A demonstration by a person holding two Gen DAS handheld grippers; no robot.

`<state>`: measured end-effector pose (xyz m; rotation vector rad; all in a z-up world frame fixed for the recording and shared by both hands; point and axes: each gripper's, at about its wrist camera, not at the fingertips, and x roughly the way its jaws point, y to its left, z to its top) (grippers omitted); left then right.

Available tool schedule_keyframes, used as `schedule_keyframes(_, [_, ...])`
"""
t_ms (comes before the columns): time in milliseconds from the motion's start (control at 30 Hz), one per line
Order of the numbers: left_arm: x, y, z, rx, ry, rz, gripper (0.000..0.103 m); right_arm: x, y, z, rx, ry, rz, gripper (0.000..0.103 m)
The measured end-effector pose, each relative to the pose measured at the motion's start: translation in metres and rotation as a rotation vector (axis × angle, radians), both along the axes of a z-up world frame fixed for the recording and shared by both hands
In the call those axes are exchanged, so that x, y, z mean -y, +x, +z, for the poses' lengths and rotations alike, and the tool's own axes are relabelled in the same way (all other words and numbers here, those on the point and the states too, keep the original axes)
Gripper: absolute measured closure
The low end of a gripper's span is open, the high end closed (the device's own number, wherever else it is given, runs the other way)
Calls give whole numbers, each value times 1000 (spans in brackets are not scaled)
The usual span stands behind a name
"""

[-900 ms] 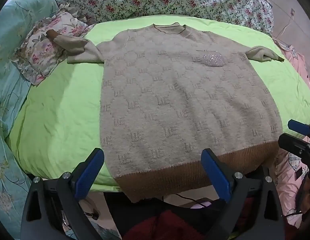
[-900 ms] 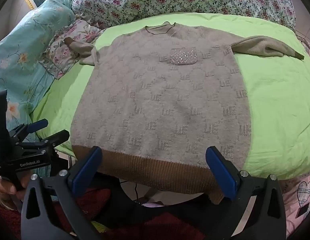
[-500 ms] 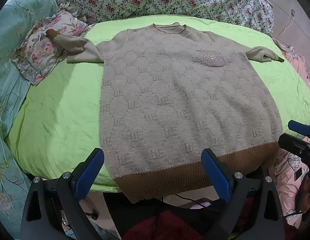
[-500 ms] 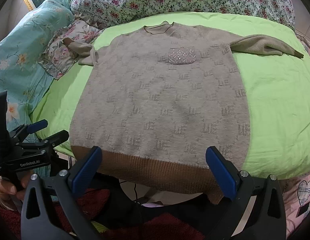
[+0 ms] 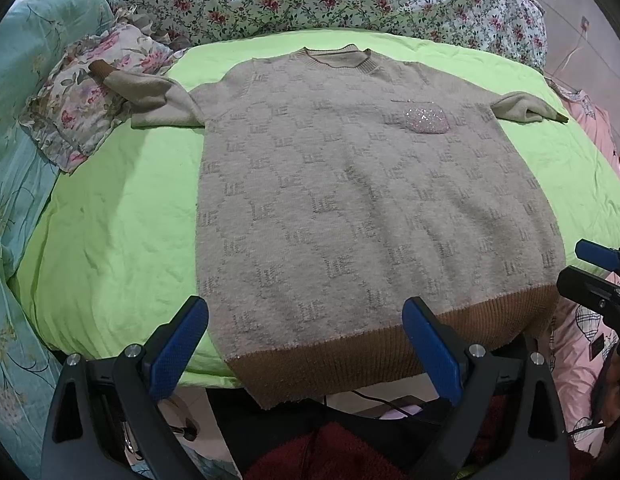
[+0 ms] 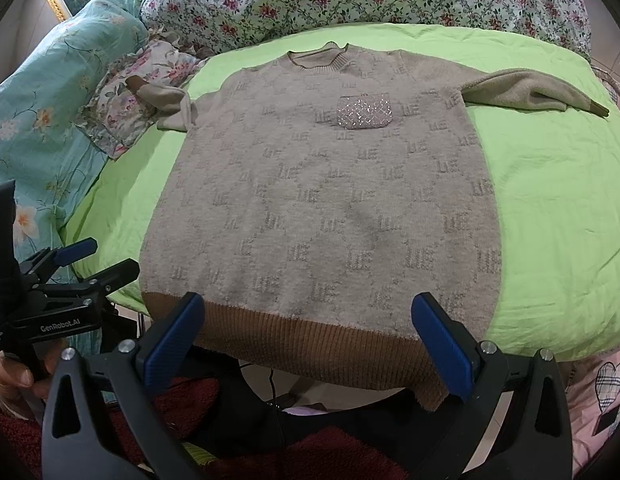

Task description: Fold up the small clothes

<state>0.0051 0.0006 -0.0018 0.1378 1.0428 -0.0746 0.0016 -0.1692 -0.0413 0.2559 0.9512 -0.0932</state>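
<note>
Fingers of both our grippers spread wide and empty, just short of the sweater's hem.

Our left gripper [image 5: 304,346] and right gripper [image 6: 306,338] hang at the near edge of the bed, their blue fingers [image 6: 172,342] holding nothing. The beige sweater [image 5: 349,200] lies flat, front up, on the green sheet [image 5: 122,216], brown hem [image 6: 310,344] draping over the edge, sleeves out sideways, one cuff on the floral pillow [image 5: 74,108]. A sequined patch [image 6: 363,112] sits on the chest.

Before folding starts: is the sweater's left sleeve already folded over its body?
No, the left sleeve lies spread outward from the sweater onto a floral pillow.
</note>
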Motion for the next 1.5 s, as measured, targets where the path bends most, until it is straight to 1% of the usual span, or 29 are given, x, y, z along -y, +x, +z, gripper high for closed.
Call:
schedule_keyframes(133, [0,0,0,8,-9,3,5,1,0,-1,5,-2,0,0])
schedule_keyframes(467, [5,2,-3,13,-3,-8,5,-1,0,1,11,-2,-3,0])
schedule_keyframes(667, [4,5,-6,13,-18,-4,5,2,0,-2,-3,26,-14,0])
schedule_keyframes(733, [2,8,-8,-4,-23,2,5,7,-1,-3,19,30,-21,0])
schedule_keyframes(867, [2,17,-13,-24,-24,5,5,17,0,-4,63,72,-33,0])
schedule_keyframes(1000, [4,24,-17,-42,-25,-4,4,22,4,-7,54,125,-46,0])
schedule_keyframes(1033, [4,25,-18,-50,-28,-5,4,23,5,-7,22,107,-55,0])
schedule_keyframes(1067, [5,27,-19,-56,-31,-8,4,25,5,-7,34,97,-57,0])
schedule_keyframes(1100, [6,29,-20,-77,-36,-10,4,29,6,-7,51,90,-59,0])
schedule_keyframes(1167, [7,34,-23,-83,-29,-11,4,37,7,-8,58,103,-71,0])
schedule_keyframes(1233, [7,39,-24,-75,-25,-9,4,45,10,-8,48,132,-84,0])
schedule_keyframes(1333, [3,51,-23,-60,-28,13,4,59,12,-6,34,141,-116,0])
schedule_keyframes(1500, [-7,73,-16,-45,-49,50,4,92,14,5,76,146,-173,4])
